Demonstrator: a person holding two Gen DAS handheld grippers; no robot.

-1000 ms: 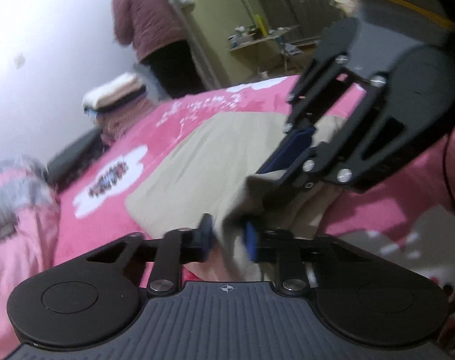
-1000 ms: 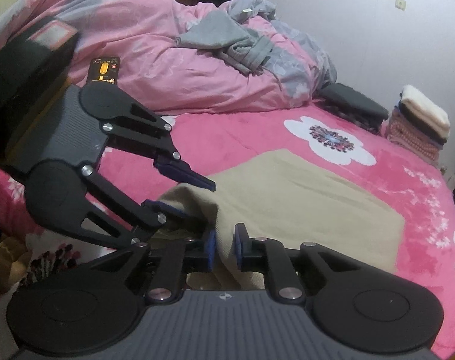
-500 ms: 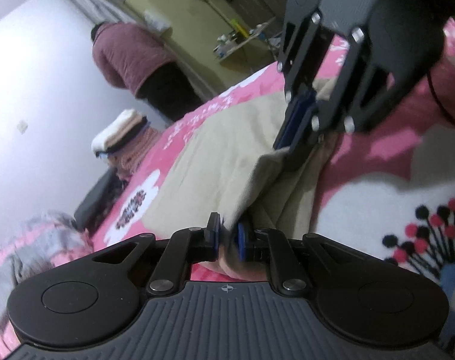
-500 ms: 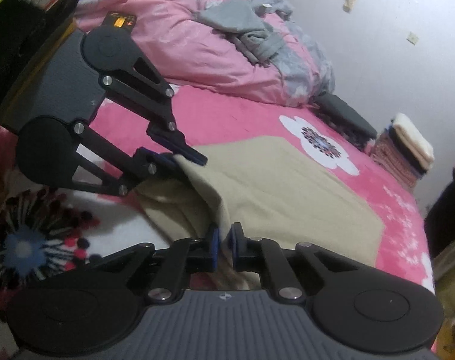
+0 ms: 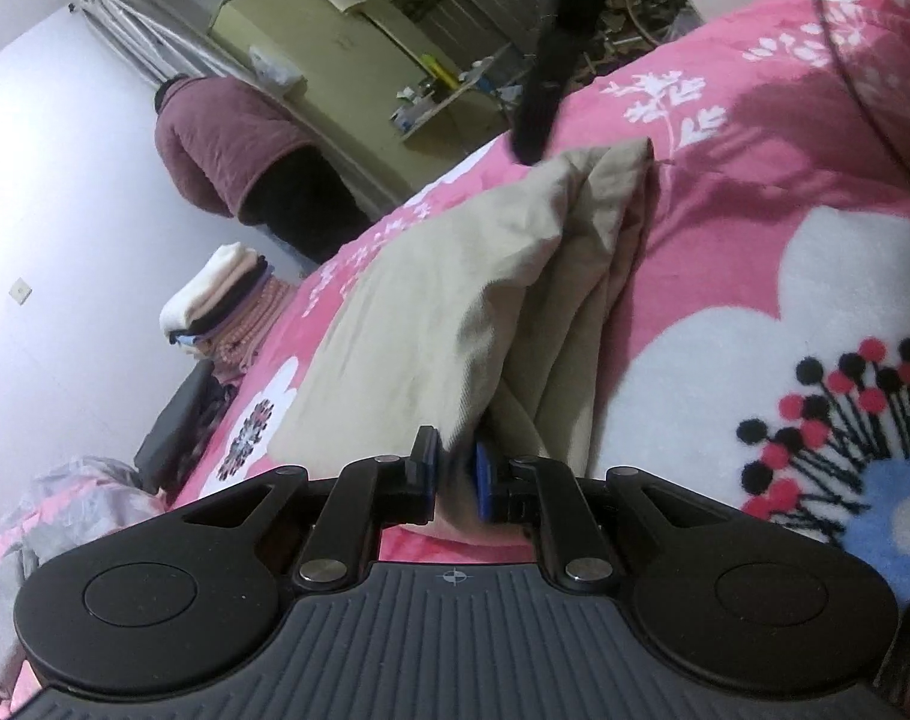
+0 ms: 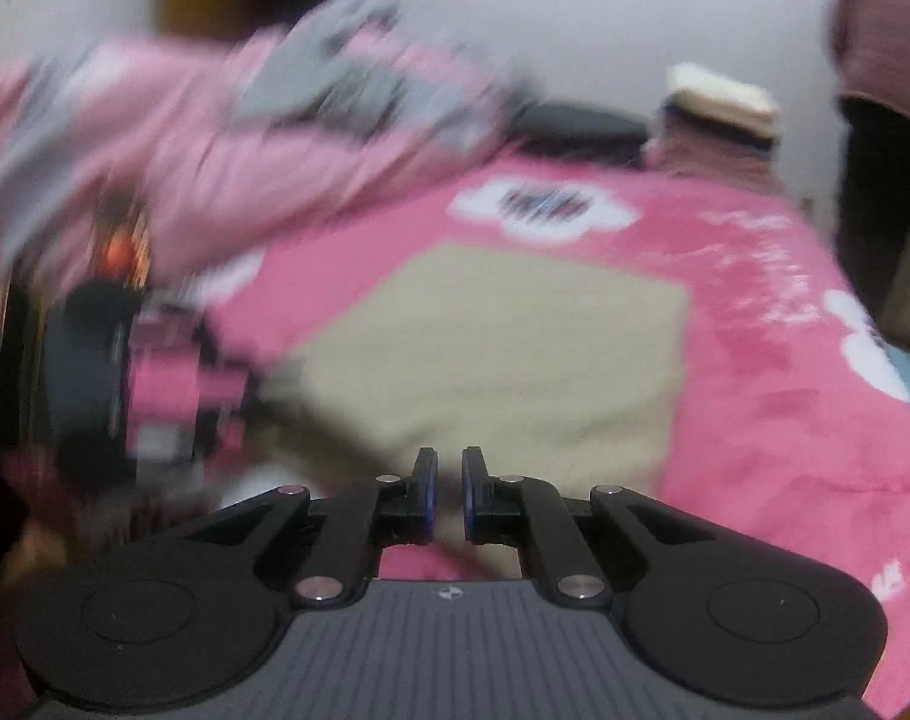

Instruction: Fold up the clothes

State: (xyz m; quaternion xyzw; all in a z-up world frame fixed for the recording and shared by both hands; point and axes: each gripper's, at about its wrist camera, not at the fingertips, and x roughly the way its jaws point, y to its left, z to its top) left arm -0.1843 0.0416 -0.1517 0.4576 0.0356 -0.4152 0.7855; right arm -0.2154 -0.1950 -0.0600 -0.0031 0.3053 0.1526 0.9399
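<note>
Hand-held grippers (image 5: 455,471) (image 6: 449,495) apparently pinch beige garment (image 5: 449,300).

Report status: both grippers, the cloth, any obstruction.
Left gripper shut on beige cloth, edge lifted off pink blanket. Right gripper nearly shut; grip unclear, view blurred. Folded stack clear of the cloth; nothing in the way.

beige garment (image 5: 455,300): matt woven cloth with a fine ribbed grain, softly creased.
bedspread (image 5: 754,240): fleecy pink cloth, fuzzy nap, printed flowers.
left gripper (image 5: 453,477): matt black plastic arms, shiny metal rivets, ribbed grey housing.
fingers (image 5: 484,480): blue pads, rubbery-looking.
right gripper (image 6: 449,495): same matt black plastic; picture blurred.
folded stack (image 5: 221,306): soft knitted cloth.
wall (image 5: 47,180): smooth, matt paint.
</note>
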